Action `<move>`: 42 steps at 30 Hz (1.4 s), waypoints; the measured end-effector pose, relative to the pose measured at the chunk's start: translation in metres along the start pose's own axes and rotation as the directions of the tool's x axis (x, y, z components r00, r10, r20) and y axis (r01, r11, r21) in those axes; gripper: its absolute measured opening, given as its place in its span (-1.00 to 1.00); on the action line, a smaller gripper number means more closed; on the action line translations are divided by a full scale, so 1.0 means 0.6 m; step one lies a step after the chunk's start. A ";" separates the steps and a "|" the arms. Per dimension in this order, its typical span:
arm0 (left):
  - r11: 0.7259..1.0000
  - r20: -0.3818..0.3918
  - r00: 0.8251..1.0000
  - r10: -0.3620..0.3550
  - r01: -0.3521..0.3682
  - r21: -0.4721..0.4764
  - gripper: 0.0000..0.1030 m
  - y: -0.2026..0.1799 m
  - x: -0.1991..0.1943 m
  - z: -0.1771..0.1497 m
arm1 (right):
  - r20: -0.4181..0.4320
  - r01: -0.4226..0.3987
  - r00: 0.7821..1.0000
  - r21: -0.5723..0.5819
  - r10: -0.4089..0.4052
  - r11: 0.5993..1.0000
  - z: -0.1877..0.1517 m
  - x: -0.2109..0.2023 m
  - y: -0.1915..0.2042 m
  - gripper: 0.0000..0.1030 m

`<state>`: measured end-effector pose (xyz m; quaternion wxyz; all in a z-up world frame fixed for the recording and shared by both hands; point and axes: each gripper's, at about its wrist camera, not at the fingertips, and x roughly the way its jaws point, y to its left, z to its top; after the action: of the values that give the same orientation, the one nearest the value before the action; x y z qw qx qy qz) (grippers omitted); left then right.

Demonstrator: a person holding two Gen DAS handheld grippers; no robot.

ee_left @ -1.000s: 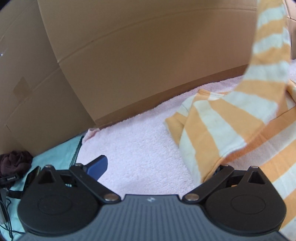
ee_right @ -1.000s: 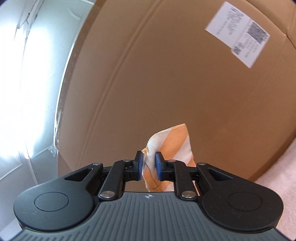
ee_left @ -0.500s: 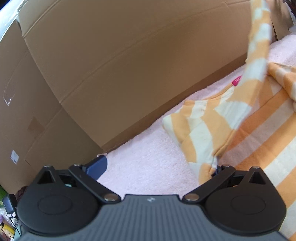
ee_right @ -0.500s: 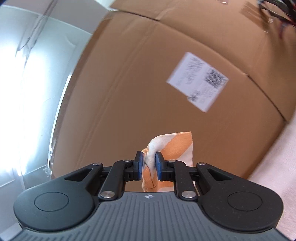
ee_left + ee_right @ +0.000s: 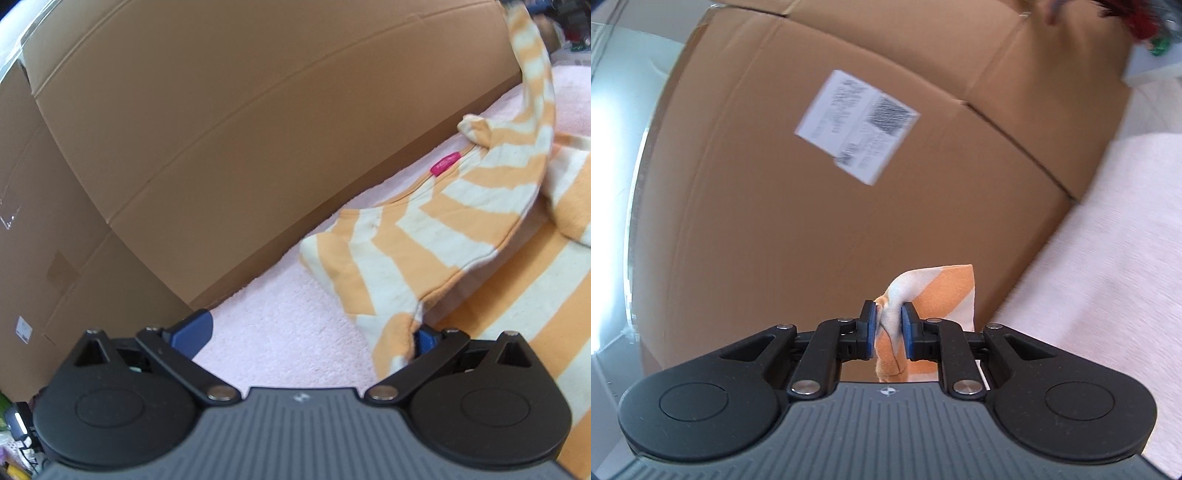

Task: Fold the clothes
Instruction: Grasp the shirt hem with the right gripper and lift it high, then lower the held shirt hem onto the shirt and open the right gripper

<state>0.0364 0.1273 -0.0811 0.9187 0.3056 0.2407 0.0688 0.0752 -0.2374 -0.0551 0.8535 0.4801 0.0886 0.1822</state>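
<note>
Nearest, left wrist view: left gripper (image 5: 310,341), fingers spread wide, blue left pad (image 5: 194,330) bare over the pink towelling (image 5: 291,332), right pad (image 5: 423,341) touching a hanging fold of the orange-and-cream striped garment (image 5: 417,236) without pinching it. Released, gripping nothing.

Nearest, right wrist view: right gripper (image 5: 888,326), clenched on a bunched corner of the same striped cloth (image 5: 934,291), raised clear of the towelling (image 5: 1108,258).

Middle distance: garment partly flat on the towelling, partly lifted as a narrow band (image 5: 532,81) rising toward the upper right, probably a sleeve or side edge. Magenta label (image 5: 445,164) at the neckline, close to the cardboard.

Farthest: cardboard box wall (image 5: 221,129) behind the work surface; shipping label (image 5: 857,125), blurred, on the box seen from the right.

Handling, judged: light, soft knit, limp under its own weight, draping and creasing freely; not fragile, not slippery against rubber pads. Best held at hems, cuffs or shoulder seams, where doubled cloth gives bite; a single-layer pinch likely to drag only the top layer. Fold stage not settled by these views.
</note>
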 end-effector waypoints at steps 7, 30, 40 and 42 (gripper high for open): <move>0.997 -0.013 0.999 -0.035 0.034 -0.073 0.99 -0.006 -0.005 0.009 | 0.077 -0.105 0.991 -0.104 0.113 0.989 0.031 -0.031 0.057 -0.67; 0.992 0.044 0.992 -0.118 0.116 0.055 0.99 -0.011 -0.031 0.003 | -0.043 0.392 0.914 -0.163 -0.403 0.905 -0.023 -0.088 -0.108 -0.66; 0.888 0.170 0.906 -0.389 0.417 -0.193 0.99 0.094 -0.080 0.022 | -0.021 0.395 0.917 -0.107 -0.399 0.912 -0.029 -0.097 -0.116 -0.50; 0.850 0.205 0.880 -0.428 0.469 -0.239 0.99 0.106 -0.077 0.023 | 0.018 0.409 0.912 -0.067 -0.409 0.910 -0.025 -0.109 -0.121 -0.31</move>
<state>0.0037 0.1584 -0.0152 0.9581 0.1109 0.2261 -0.1367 0.0267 -0.2857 -0.1264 0.8890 0.4213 0.1793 0.0018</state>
